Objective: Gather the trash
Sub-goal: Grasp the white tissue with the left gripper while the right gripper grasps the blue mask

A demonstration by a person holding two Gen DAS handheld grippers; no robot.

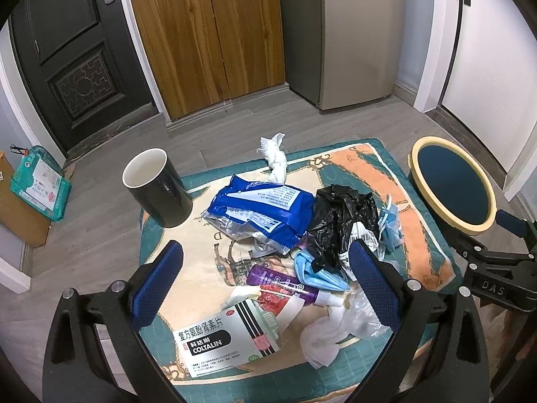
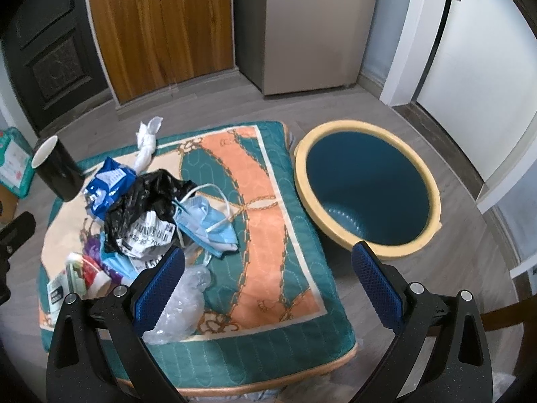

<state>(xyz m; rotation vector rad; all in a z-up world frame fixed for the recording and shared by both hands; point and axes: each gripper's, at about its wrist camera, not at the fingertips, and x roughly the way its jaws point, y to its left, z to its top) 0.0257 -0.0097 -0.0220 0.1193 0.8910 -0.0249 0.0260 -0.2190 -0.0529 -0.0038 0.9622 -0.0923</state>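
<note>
The left tongs (image 1: 265, 262) hang spread wide over a heap of trash on the patterned cushion (image 2: 265, 181), gripping nothing. The right tongs (image 2: 268, 262) are spread just as wide and bare, held above the cushion's near edge with one finger near the bin (image 2: 419, 174).

The heap lies on the cushion's left half: one blue foil packet (image 1: 258, 208), one crumpled black bag (image 1: 339, 218), two light blue face masks, one (image 1: 319, 273) under the black bag and one (image 2: 208, 225) beside it, one purple tube (image 1: 282, 283), one Coltalin medicine box (image 1: 221, 339) and one clear plastic wrapper (image 2: 183, 302). One knotted white tissue (image 1: 275, 158) lies apart at the far edge. One black mug (image 1: 157, 188) stands on the left corner. The single teal bin with its yellow rim stands on the floor just beside the cushion.
</note>
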